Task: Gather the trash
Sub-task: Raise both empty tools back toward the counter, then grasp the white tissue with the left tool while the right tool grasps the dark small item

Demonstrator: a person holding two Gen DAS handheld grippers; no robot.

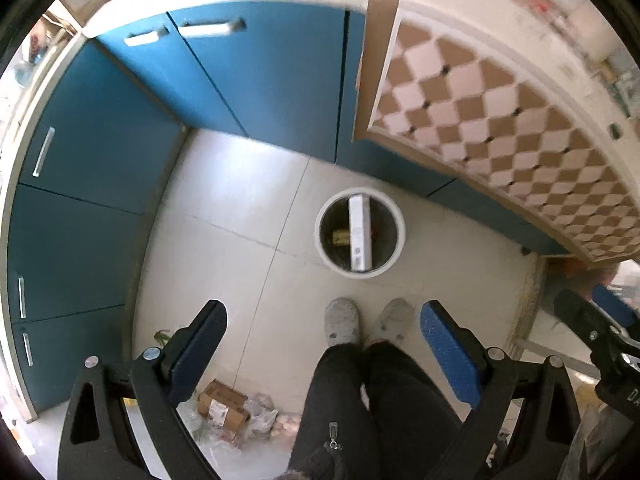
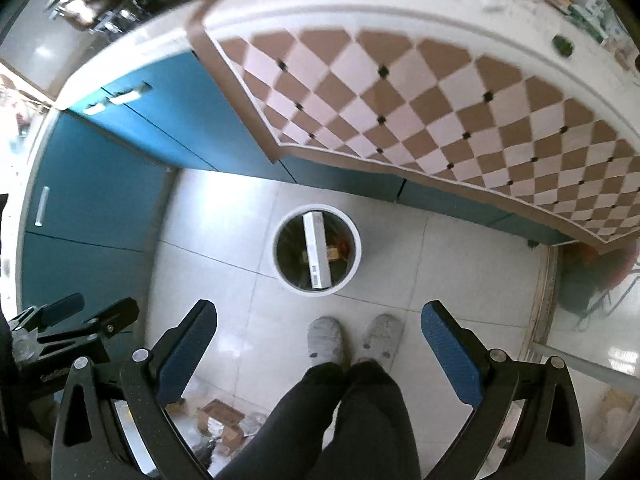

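Observation:
A round white trash bin (image 1: 396, 216) (image 2: 356, 240) stands on the tiled floor far below both grippers. A long white box (image 1: 359, 234) (image 2: 316, 250) leans inside it, over brown and yellow scraps. My left gripper (image 1: 324, 318) points straight down, open, nothing between its blue pads. My right gripper (image 2: 320, 318) is also open and empty, high above the bin. Each gripper shows at the edge of the other's view: the right gripper (image 1: 592, 312) and the left gripper (image 2: 92, 310). A crumpled cardboard box (image 1: 222, 404) (image 2: 220, 420) and plastic wrappers (image 1: 262, 416) lie on the floor behind the person's feet.
The person's grey slippers (image 1: 344, 320) (image 2: 326, 338) and dark trousers stand just short of the bin. Blue cabinet doors (image 1: 100, 152) (image 2: 92, 184) line the left and back. A counter with a checkered brown-and-white cloth (image 1: 500, 120) (image 2: 440, 112) overhangs on the right.

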